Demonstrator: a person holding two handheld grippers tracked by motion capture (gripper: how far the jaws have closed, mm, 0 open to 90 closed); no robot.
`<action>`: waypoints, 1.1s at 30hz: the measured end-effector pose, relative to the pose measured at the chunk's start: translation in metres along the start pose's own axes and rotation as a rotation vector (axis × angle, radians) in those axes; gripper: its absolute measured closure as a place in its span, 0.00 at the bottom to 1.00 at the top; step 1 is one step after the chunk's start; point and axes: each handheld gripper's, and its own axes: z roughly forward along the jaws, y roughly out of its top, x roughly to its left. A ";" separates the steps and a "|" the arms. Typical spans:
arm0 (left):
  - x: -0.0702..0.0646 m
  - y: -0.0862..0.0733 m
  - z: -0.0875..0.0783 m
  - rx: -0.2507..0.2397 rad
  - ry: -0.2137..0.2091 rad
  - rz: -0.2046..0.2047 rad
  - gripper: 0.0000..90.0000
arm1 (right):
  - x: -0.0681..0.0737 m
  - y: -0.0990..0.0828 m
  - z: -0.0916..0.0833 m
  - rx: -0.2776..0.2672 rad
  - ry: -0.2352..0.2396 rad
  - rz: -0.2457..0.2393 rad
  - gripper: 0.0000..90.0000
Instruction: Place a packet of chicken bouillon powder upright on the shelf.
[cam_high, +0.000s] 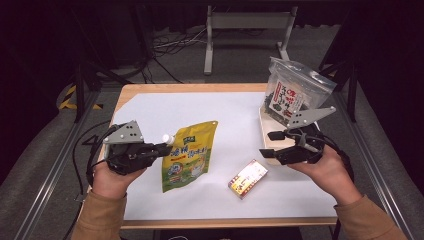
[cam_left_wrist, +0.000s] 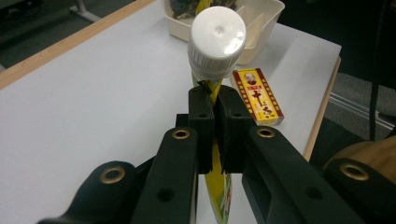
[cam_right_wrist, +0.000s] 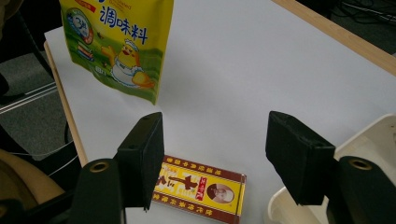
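Observation:
A yellow spouted pouch with a white cap hangs tilted over the white table sheet. My left gripper is shut on its top edge just below the spout; in the left gripper view the pads pinch the yellow film under the cap. My right gripper stands open near the tray's front end, nothing between its fingers. A small red and yellow box lies flat between the hands, also below the open right jaws. The pouch is seen beyond it.
A cream tray at the right edge holds a clear bag of dark snack. The tray rim is close to my right jaw. The table's wooden edges frame the white sheet. Cables lie on the floor behind.

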 end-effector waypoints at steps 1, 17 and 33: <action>-0.001 0.001 0.000 -0.008 -0.005 0.009 0.96 | 0.001 0.001 0.001 0.000 0.003 -0.004 0.41; -0.018 0.016 0.015 -0.041 -0.120 0.125 0.96 | 0.020 0.015 0.020 -0.015 0.096 -0.089 0.40; -0.025 0.021 0.032 -0.053 -0.187 0.196 0.96 | 0.028 0.023 0.038 -0.008 0.164 -0.154 0.47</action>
